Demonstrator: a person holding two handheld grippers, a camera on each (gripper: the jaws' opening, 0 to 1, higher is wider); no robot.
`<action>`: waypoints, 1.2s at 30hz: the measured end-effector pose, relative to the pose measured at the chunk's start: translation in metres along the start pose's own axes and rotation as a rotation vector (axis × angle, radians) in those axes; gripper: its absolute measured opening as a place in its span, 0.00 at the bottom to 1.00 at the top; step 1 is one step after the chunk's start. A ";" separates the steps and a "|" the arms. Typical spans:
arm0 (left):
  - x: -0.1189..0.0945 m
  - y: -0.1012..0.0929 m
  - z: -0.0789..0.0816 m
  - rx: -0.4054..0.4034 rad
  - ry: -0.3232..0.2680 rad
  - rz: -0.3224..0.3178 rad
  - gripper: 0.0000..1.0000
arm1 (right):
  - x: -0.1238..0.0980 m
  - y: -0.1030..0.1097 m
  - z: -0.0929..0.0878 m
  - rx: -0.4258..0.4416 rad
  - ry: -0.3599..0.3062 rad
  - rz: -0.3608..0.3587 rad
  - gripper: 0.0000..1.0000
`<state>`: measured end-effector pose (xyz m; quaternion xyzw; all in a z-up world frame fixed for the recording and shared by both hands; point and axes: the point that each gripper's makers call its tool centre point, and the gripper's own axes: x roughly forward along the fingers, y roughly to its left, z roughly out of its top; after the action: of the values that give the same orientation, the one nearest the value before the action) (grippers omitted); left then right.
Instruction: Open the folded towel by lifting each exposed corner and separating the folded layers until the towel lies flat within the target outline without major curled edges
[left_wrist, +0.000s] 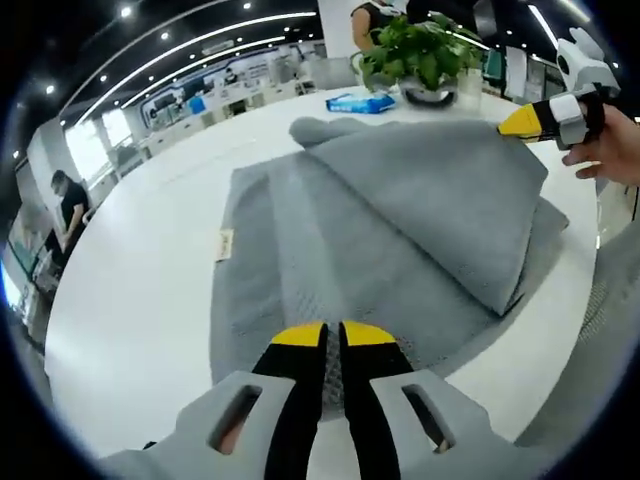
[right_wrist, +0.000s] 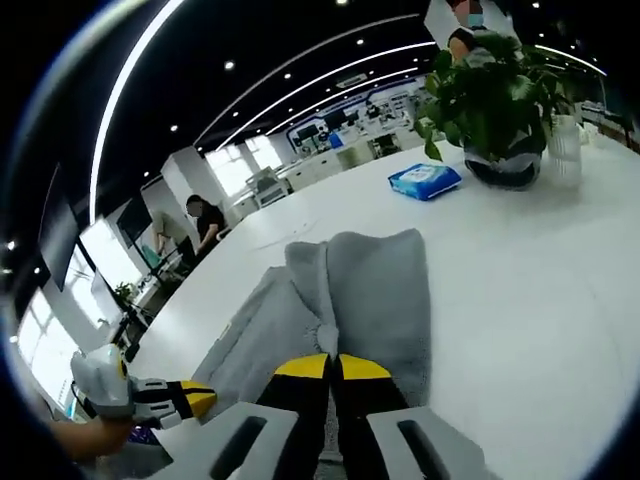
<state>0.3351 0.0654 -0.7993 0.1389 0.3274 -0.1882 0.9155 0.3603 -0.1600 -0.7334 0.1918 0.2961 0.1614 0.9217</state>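
Observation:
A grey towel (left_wrist: 400, 240) lies on the round white table (left_wrist: 130, 300), its upper layer folded over at a slant. My left gripper (left_wrist: 333, 335) is shut on the towel's near edge, yellow tips pressed together. In the left gripper view my right gripper (left_wrist: 520, 124) comes in from the right and pinches the far corner of the folded layer. The right gripper view looks along that same corner: my right gripper (right_wrist: 333, 366) is shut on the towel (right_wrist: 375, 290), which bunches into a ridge ahead of the tips. My left gripper (right_wrist: 190, 398) appears low at the left there.
A potted plant (left_wrist: 425, 55) and a blue packet of wipes (left_wrist: 360, 102) stand at the table's far side. A small tag (left_wrist: 224, 245) sticks out of the towel's left edge. A person (left_wrist: 68, 205) stands beyond the table at the left.

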 end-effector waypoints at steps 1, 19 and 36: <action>0.000 0.000 0.000 -0.001 -0.004 0.000 0.04 | 0.000 -0.001 0.001 0.002 -0.003 -0.001 0.00; -0.008 0.043 -0.016 -0.166 0.004 0.115 0.01 | -0.028 -0.067 0.020 0.137 -0.131 -0.255 0.00; -0.016 0.068 -0.029 -0.226 0.018 0.214 0.01 | -0.043 -0.103 0.009 0.179 -0.105 -0.421 0.00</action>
<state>0.3372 0.1415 -0.8013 0.0706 0.3379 -0.0500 0.9372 0.3509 -0.2699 -0.7519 0.2147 0.2943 -0.0715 0.9285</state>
